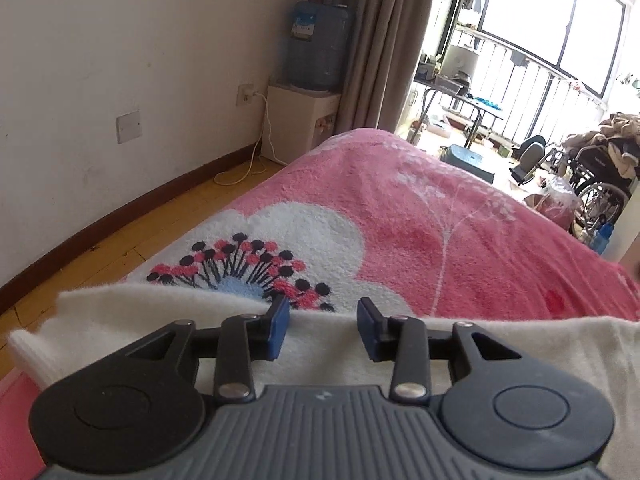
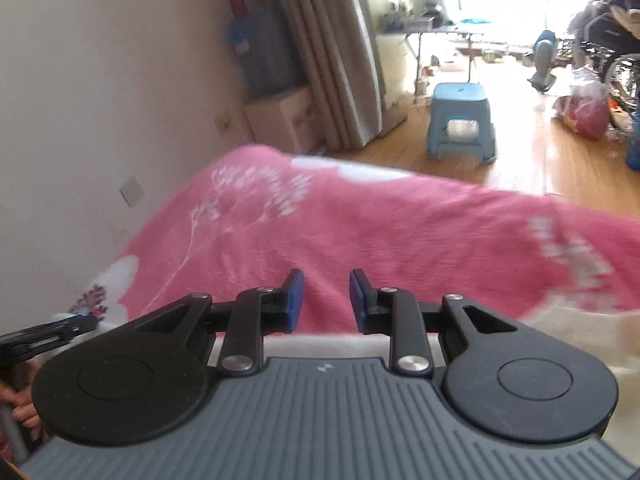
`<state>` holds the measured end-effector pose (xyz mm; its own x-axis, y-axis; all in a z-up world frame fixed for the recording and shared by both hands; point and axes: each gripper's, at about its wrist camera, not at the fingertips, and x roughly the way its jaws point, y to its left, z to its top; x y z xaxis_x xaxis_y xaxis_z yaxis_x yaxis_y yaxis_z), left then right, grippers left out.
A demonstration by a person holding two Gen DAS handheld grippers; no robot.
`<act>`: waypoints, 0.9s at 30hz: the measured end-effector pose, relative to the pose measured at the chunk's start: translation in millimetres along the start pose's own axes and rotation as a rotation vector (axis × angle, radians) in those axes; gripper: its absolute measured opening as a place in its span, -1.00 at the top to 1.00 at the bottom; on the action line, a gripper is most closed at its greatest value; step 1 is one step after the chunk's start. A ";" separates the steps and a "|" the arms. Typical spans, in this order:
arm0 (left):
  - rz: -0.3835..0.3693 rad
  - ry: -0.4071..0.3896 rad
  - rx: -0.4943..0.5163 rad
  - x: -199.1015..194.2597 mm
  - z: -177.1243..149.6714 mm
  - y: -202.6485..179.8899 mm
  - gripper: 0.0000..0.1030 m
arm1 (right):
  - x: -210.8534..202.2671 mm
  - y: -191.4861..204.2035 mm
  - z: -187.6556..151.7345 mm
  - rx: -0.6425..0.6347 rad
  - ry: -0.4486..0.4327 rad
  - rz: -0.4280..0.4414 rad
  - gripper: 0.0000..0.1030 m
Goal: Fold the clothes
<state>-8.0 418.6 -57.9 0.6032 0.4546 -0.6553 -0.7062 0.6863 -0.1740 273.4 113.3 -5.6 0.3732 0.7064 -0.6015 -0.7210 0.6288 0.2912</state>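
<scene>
Pre-grasp — left gripper (image 1: 322,326) and right gripper (image 2: 326,302), jaws spread, empty, over cream garment (image 1: 152,316) at lower frame; next, pinch its edge.

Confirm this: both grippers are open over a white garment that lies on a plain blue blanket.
Wrong on the blanket: the left wrist view shows it pink with a white flower pattern, not plain blue. The left gripper and right gripper are open over the white garment.

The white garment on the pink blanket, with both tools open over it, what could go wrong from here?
1. The left tool hangs open over the white garment's far edge; closing there may also pinch the fluffy pink blanket.
2. The right wrist view is blurred, so the right tool may miss the edge.
</scene>
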 end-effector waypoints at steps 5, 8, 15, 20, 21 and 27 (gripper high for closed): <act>-0.035 -0.033 0.036 -18.0 1.5 -12.5 0.07 | -118.3 -61.8 -24.5 0.082 -0.009 -0.143 0.53; -0.088 -0.051 0.061 -34.1 7.2 -31.5 0.02 | -192.3 -95.8 -50.6 0.172 -0.049 -0.269 0.52; -0.278 -0.089 0.162 -85.8 16.1 -108.5 -0.03 | -309.0 -159.2 -144.1 0.406 -0.152 -0.539 0.52; -0.467 -0.006 0.301 -128.2 13.2 -190.2 -0.05 | -341.2 -184.5 -193.9 0.526 -0.183 -0.605 0.52; -0.500 0.016 0.331 -135.9 11.9 -206.7 -0.05 | -346.8 -187.3 -200.7 0.537 -0.187 -0.615 0.51; -0.646 0.183 0.476 -170.8 -33.4 -294.0 -0.09 | -372.2 -202.2 -240.3 0.652 -0.220 -0.608 0.47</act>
<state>84.2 120.3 80.7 0.7380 -0.1840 -0.6492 0.0172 0.9669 -0.2545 140.0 -354.9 -19.4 0.7315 0.1979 -0.6525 0.0831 0.9239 0.3734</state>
